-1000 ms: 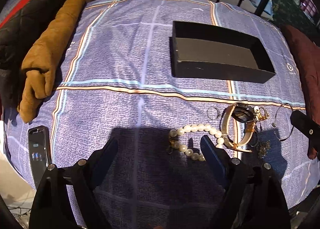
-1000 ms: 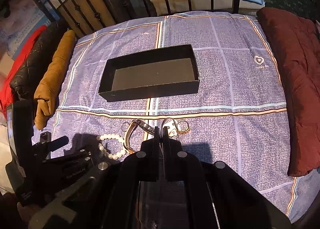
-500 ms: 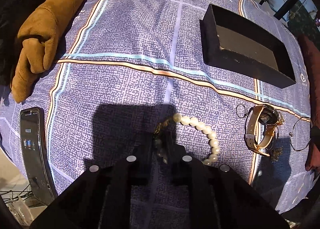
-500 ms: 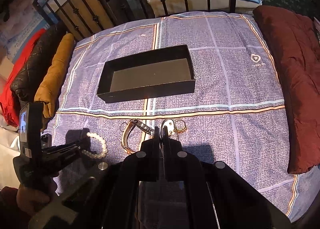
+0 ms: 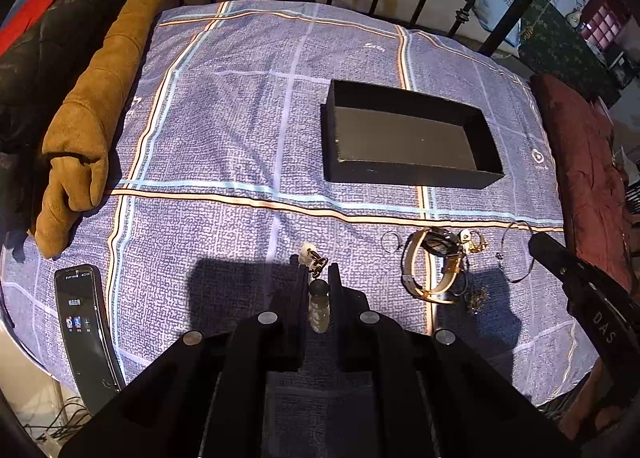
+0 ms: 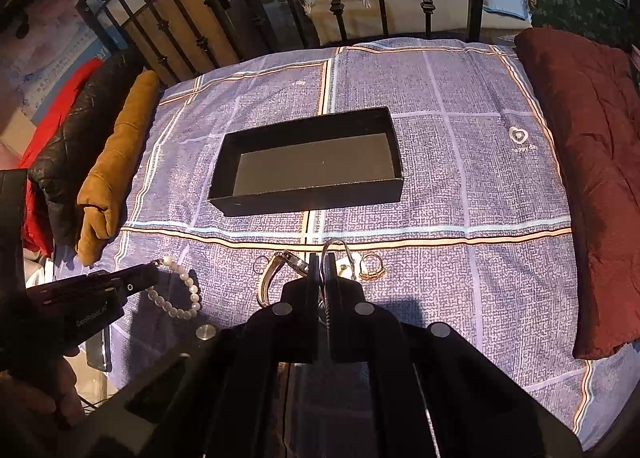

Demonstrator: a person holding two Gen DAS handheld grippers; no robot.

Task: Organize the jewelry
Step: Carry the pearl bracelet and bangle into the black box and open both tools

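Far off to the left gripper's (image 5: 318, 272) left, a phone (image 5: 82, 324) is lying at the edge of the blue checked cloth (image 5: 224, 137). The left gripper's fingers are clamping the clasp end of the pearl bracelet (image 6: 178, 296), whose loop is dangling below them, clear of the cloth. Ahead and to its right the black box (image 5: 404, 177) is sitting open. The right gripper (image 6: 323, 262) is pinching a thin silver bangle (image 6: 338, 246) between closed fingers, with a watch (image 6: 272, 276) lying just left of its tips and a gold ring (image 6: 372, 268) just right.
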